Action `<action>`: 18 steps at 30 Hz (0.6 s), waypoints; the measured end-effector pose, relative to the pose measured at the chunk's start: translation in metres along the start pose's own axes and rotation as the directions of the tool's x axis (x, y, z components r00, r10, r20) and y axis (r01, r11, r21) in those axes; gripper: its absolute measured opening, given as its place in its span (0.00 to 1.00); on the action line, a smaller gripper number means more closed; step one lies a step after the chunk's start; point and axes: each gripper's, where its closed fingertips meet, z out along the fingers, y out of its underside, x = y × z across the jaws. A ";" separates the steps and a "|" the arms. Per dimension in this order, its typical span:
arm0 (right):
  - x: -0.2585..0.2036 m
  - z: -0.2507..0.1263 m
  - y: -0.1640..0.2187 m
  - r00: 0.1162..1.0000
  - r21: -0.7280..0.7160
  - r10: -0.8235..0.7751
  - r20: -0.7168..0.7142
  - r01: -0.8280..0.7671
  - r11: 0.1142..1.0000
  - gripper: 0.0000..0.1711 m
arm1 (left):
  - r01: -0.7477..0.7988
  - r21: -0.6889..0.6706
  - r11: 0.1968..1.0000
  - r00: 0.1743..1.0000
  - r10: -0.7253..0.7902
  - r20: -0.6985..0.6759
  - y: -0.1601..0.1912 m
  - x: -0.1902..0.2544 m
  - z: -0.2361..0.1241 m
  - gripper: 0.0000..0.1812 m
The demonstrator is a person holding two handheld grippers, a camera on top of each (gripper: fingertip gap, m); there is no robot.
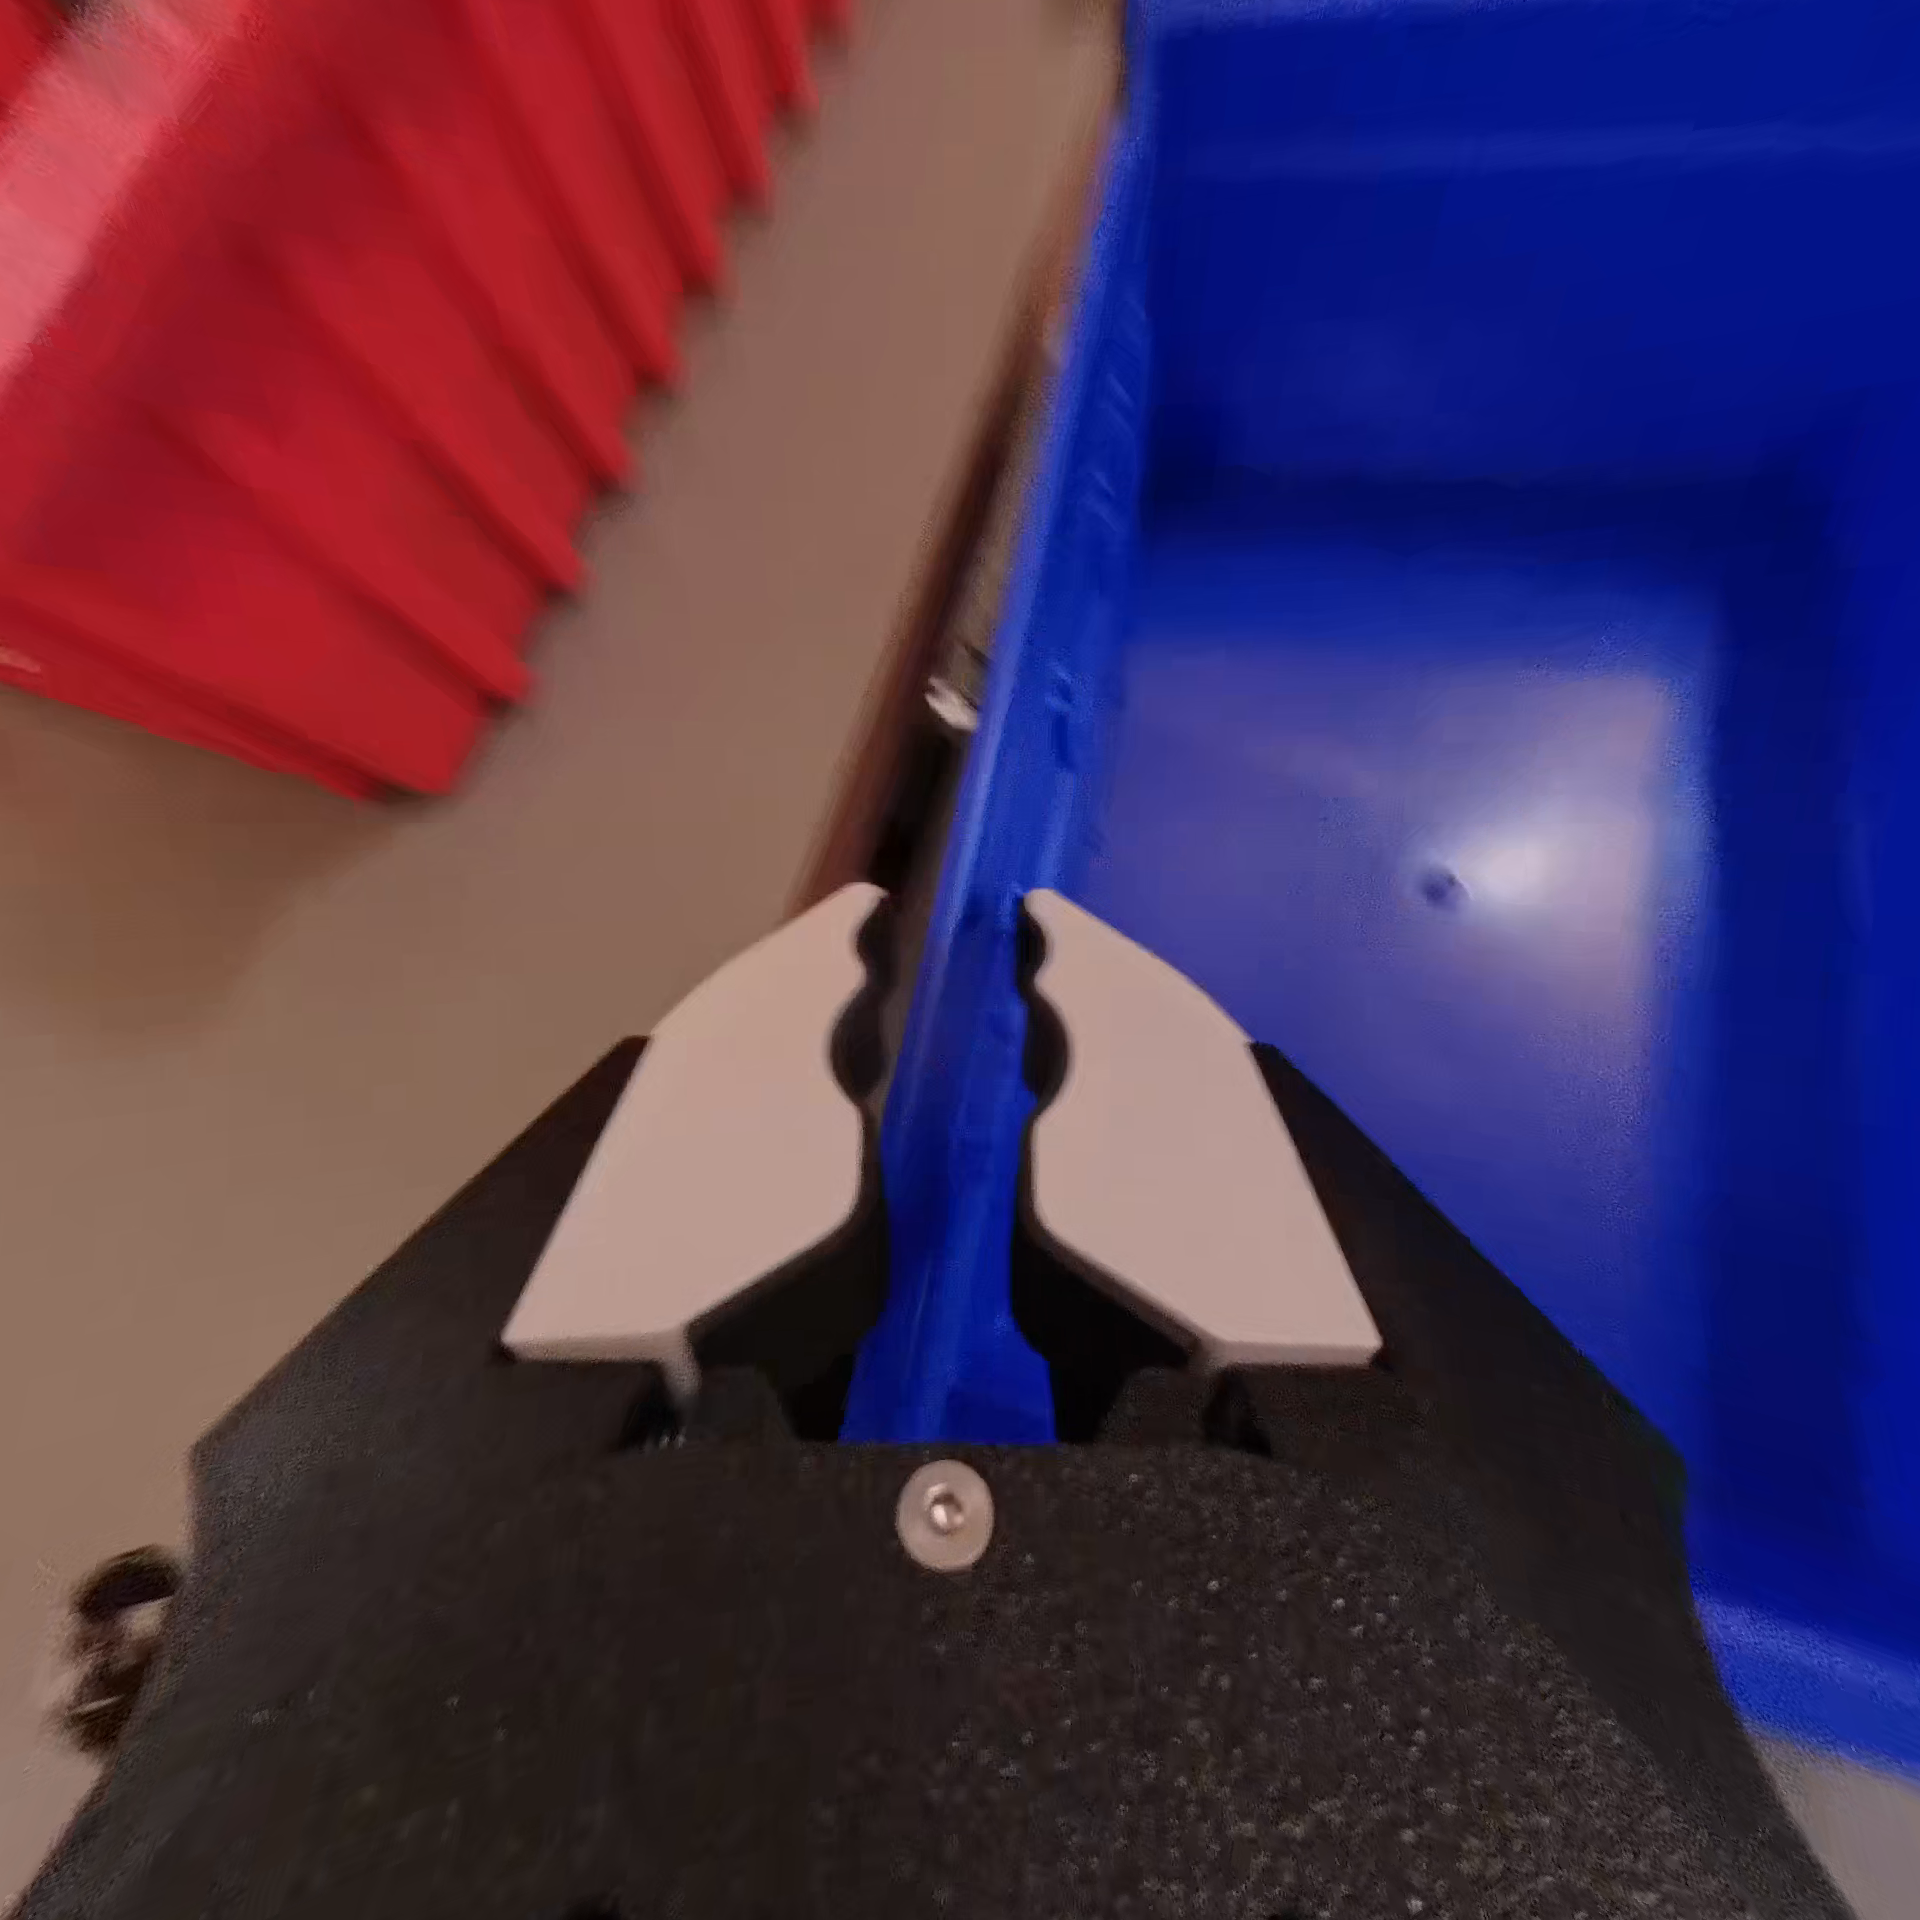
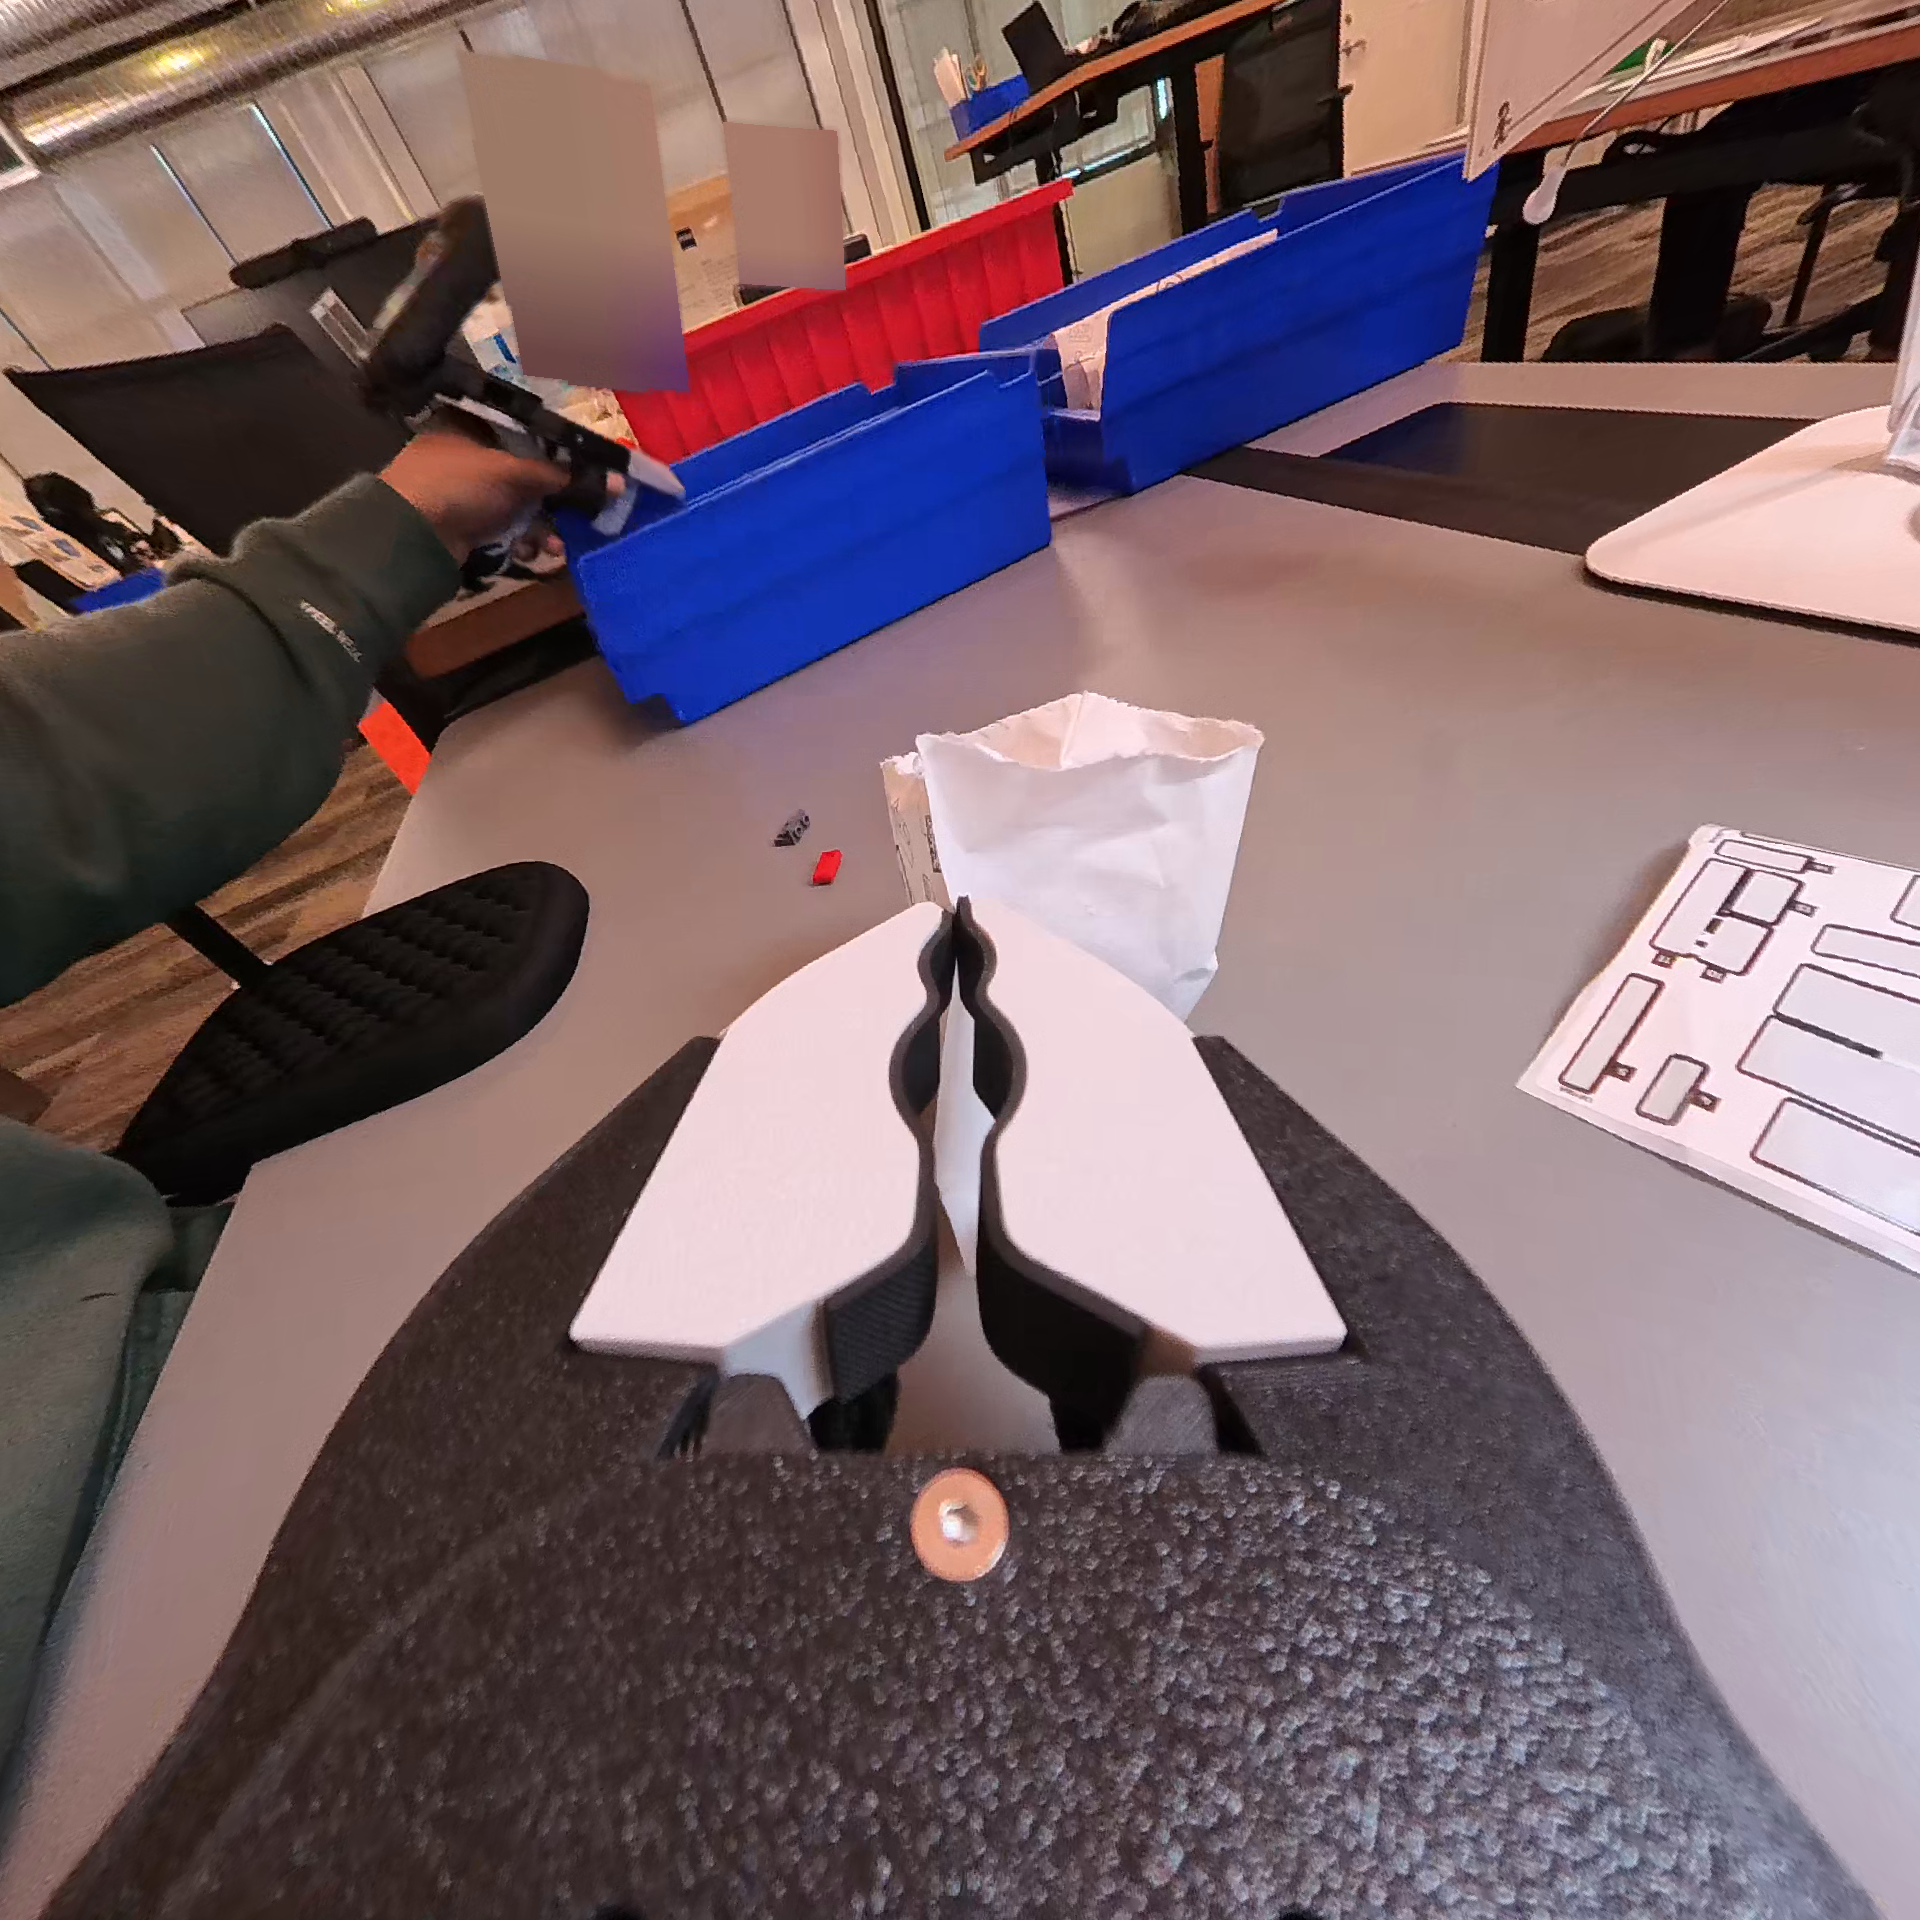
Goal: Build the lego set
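White paper bag [image 2: 1081, 862] was pinched by right gripper [image 2: 954, 914]; blue bin [image 1: 1049, 790] rim was straddled by left gripper [image 1: 954, 899], grip unclear; red brick [image 2: 827, 867] was seen only in right view.

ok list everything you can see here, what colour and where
blue bins: two, blue, far side of the grey table; the nearer one looks empty
red bin: one, red, behind the blue ones
paper bag: one, white, upright, mid-table
small bricks: two, one red, one dark, left of the bag
printed sheet: one, white, right edge
white base: one, far right
black chair: one, left of the table
left tool: fingers astride the near blue bin's wall
right tool: pinching the paper bag
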 end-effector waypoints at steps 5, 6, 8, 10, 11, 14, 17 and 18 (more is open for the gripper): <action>0.001 -0.001 0.000 1.000 0.003 0.003 -0.003 -0.003 1.000 0.00 | -0.097 0.286 0.953 0.994 0.080 0.069 -0.040 0.017 -0.040 0.06; 0.001 -0.001 0.000 1.000 0.004 0.006 -0.002 -0.006 1.000 0.00 | -0.107 0.323 0.940 0.994 0.106 0.021 -0.047 0.037 -0.051 0.05; 0.000 0.000 -0.001 1.000 0.007 0.004 0.007 -0.004 1.000 0.00 | -0.095 0.404 0.910 0.965 0.183 -0.185 -0.060 0.100 -0.081 0.05; -0.002 0.000 0.000 1.000 0.000 -0.009 0.017 0.009 1.000 0.00 | -0.091 0.447 0.890 0.819 0.322 -0.475 -0.056 0.191 -0.121 0.02; -0.003 0.001 0.001 0.999 -0.008 -0.023 0.022 0.023 1.000 0.00 | -0.134 0.429 0.893 0.704 0.391 -0.593 -0.041 0.236 -0.137 0.02; -0.009 -0.001 0.003 0.995 -0.056 -0.086 0.057 0.089 0.994 0.00 | -0.433 0.324 0.841 0.414 0.505 -0.758 0.034 0.328 -0.146 0.06; -0.017 -0.011 0.013 0.984 -0.137 -0.140 0.110 0.155 0.978 0.00 | -0.651 0.219 0.727 0.322 0.526 -0.787 0.094 0.359 -0.117 0.17; -0.019 -0.015 0.015 0.981 -0.154 -0.153 0.117 0.170 0.973 0.00 | -0.677 0.180 0.713 0.323 0.508 -0.798 0.105 0.363 -0.109 0.19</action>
